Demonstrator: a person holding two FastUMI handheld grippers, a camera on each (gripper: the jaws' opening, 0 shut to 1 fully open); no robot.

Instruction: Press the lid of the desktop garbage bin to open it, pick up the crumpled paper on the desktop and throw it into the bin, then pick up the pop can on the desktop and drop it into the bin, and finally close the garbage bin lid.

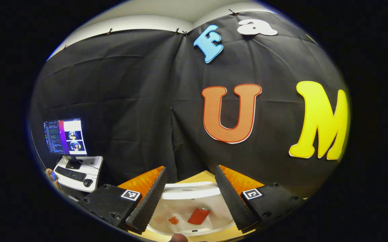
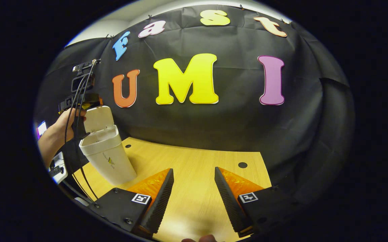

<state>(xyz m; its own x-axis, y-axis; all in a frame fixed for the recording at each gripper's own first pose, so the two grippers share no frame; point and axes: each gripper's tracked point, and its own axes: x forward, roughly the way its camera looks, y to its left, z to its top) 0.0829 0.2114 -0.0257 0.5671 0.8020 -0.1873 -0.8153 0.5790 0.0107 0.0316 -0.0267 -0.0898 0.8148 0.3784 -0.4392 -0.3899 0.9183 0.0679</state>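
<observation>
Both tools [image 1: 190, 198] [image 2: 194, 195] gape; left over open bin [image 1: 187, 193] rim.

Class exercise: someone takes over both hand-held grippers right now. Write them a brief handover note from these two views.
Left hand-held gripper: open, holding nothing, poised above the open bin.
Right hand-held gripper: open, holding nothing, over the wooden desktop.
Pop can lies inside the bin beside a small orange scrap, seemingly the crumpled paper.
Lid stands raised.
Done: bin opened, can in.
Left: close the lid.
</observation>
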